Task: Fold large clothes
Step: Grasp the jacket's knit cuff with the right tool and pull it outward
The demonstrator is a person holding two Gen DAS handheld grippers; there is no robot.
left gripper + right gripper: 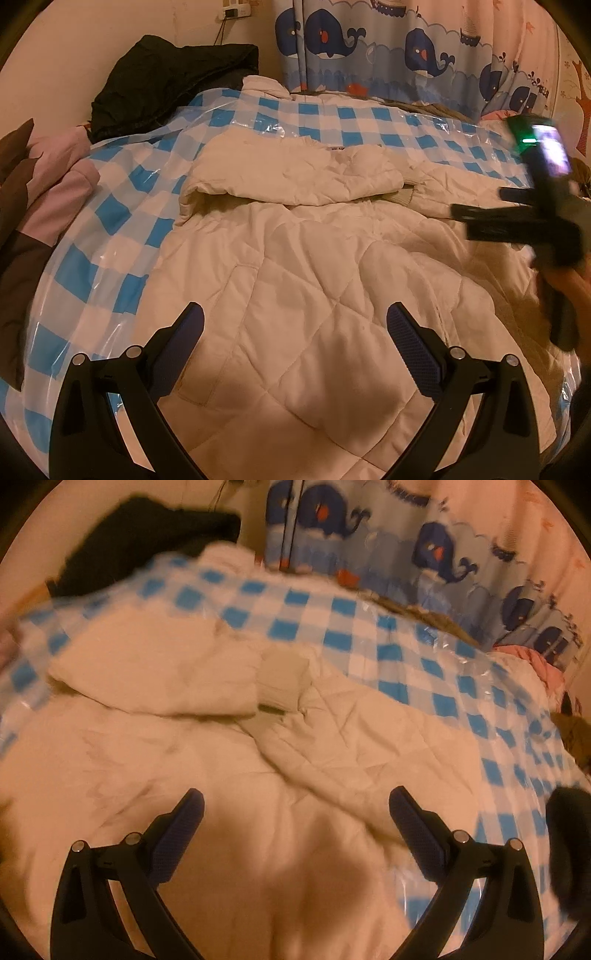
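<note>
Whale-print curtains (369, 48) hang behind a bed covered in blue-and-white checked plastic sheeting (110, 221), with a black garment (166, 77) heaped at its far left corner. At centre, a cream quilted coat (314, 295) lies spread across the sheeting, one sleeve (288, 177) folded over its upper part. Hovering above the coat's near end, the left gripper (295, 328) has its jaws wide and empty, as does the right gripper (295, 812), blurred at the right edge of the left wrist view.
</note>
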